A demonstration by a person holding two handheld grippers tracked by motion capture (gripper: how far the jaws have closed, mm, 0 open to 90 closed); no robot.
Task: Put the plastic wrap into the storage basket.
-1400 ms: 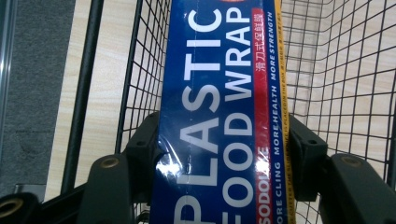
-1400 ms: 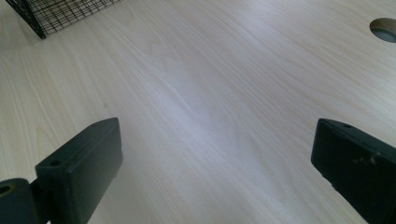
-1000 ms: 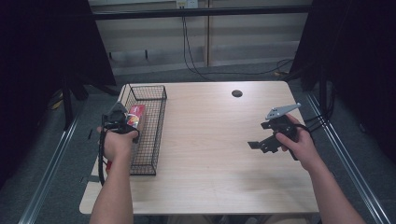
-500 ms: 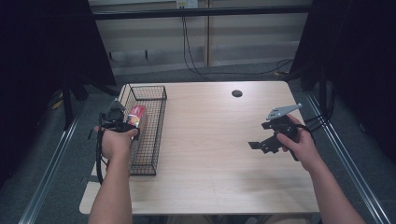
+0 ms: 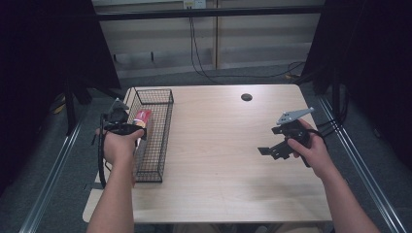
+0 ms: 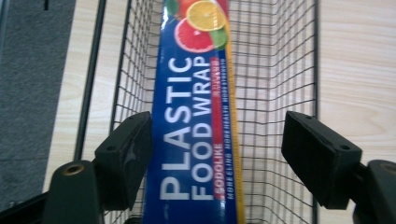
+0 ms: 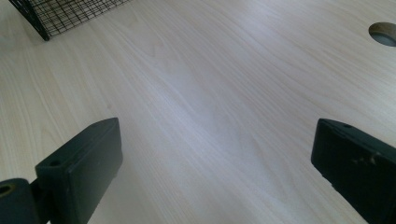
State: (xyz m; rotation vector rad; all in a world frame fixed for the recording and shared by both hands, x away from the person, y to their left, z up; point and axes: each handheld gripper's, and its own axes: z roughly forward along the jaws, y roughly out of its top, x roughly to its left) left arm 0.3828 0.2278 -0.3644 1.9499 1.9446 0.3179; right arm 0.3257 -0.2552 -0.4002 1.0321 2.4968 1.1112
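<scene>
A long blue box of plastic food wrap (image 6: 194, 140) with citrus pictures lies lengthwise inside a black wire basket (image 6: 275, 79). My left gripper (image 6: 217, 154) is open and hangs over the basket, with the box between its jaws. The left jaw is close to the box's edge and the right jaw stands well clear of it. From above, the box (image 5: 142, 119) sits in the basket (image 5: 156, 145) at the table's left, with the left gripper (image 5: 136, 128) at its near end. My right gripper (image 5: 268, 151) is open with nothing in it, low over bare tabletop at the right (image 7: 215, 172).
The wooden table (image 5: 218, 160) has a round cable hole (image 5: 246, 97) at the back. A corner of the basket (image 7: 60, 18) shows far off in the right gripper view. Dark curtains and cables lie behind the table.
The left hand and its gripper have shifted slightly to the left over the basket. The box and the right gripper stay where they were.
</scene>
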